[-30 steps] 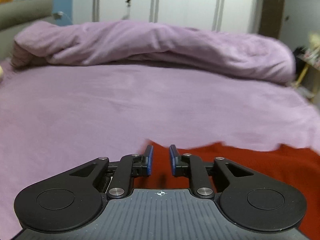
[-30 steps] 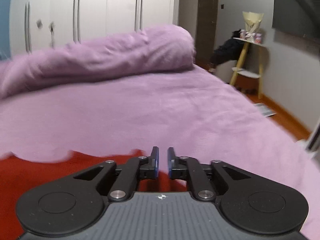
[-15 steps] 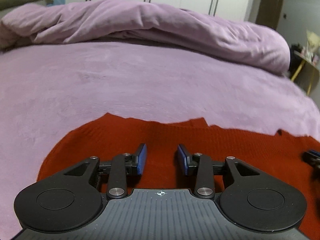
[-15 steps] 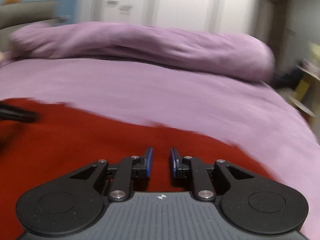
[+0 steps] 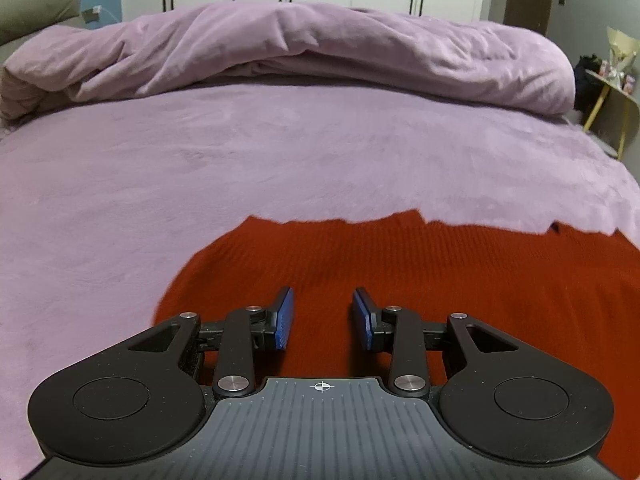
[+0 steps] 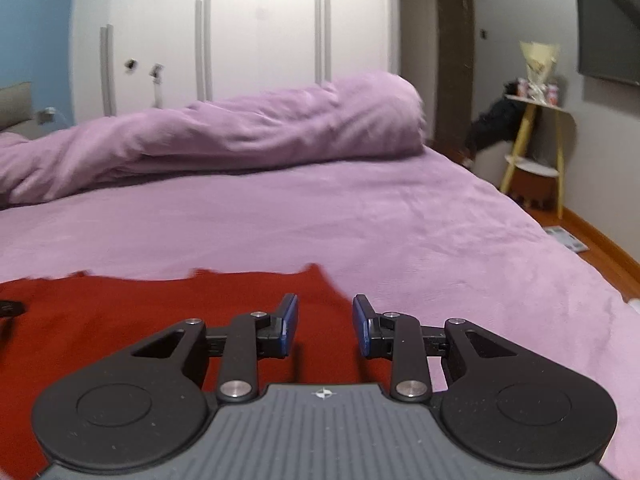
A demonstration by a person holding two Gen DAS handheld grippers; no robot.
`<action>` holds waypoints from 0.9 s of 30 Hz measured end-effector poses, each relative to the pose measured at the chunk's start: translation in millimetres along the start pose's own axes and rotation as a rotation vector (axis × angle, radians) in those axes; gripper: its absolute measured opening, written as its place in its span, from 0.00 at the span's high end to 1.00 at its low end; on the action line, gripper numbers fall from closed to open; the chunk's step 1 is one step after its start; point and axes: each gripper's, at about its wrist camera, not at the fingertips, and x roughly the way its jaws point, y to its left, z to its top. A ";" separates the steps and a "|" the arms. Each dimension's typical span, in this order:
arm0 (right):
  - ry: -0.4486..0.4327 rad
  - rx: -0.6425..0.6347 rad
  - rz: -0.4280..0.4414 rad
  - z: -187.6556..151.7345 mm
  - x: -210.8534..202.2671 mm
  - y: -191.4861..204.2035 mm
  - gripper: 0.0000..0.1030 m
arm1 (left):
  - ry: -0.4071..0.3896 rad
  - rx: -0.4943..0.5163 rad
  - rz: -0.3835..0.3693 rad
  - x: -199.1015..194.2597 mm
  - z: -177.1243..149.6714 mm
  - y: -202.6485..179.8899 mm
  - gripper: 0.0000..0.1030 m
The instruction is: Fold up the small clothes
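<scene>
The red knit garment (image 5: pixel 440 280) lies flat on the purple bed (image 5: pixel 280 160), its long axis running from nine to three o'clock across both views, its far edge a ragged line toward twelve. The left tongs (image 5: pixel 322 322) hang over the garment's left end, with the rounded left corner just off toward ten o'clock; their jaws stand apart with nothing between the blue pads but cloth beneath them. The right tongs (image 6: pixel 325 326) sit right at the garment's (image 6: pixel 160 312) right edge, which falls between the jaws and runs up to a corner at about twelve o'clock; these jaws are opening, and no cloth is pinched in them. So each hand is nearest its own end, and I judge the next grasp turns on those two far corners. Compared with a second ago, both tongs were nearly closed and only a strip of red showed near the pads; now the left view shows much more of the garment. The rolled duvet (image 5: pixel 320 48) lies well beyond.
</scene>
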 end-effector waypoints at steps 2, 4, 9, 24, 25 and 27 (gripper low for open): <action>0.006 -0.032 0.011 -6.2 -16.0 11.1 0.73 | -0.008 0.012 0.025 -10.3 -6.4 7.6 0.58; 0.046 -0.036 0.015 -15.7 -30.1 16.3 0.73 | 0.009 0.013 0.069 -16.6 -14.5 20.7 0.56; 0.139 0.038 0.086 -33.8 -56.5 23.0 0.73 | 0.059 -0.044 0.176 -36.6 -38.5 69.3 0.50; 0.208 0.067 0.308 -46.9 -52.6 131.6 0.72 | 0.219 -0.550 -0.367 -62.5 -83.6 131.1 0.56; 0.215 0.074 0.304 -46.6 -47.7 137.3 0.74 | 0.220 -0.578 -0.374 -55.7 -81.1 131.9 0.57; 0.216 0.077 0.288 -46.2 -39.4 147.5 0.80 | 0.224 -0.634 -0.407 -43.9 -79.5 132.9 0.65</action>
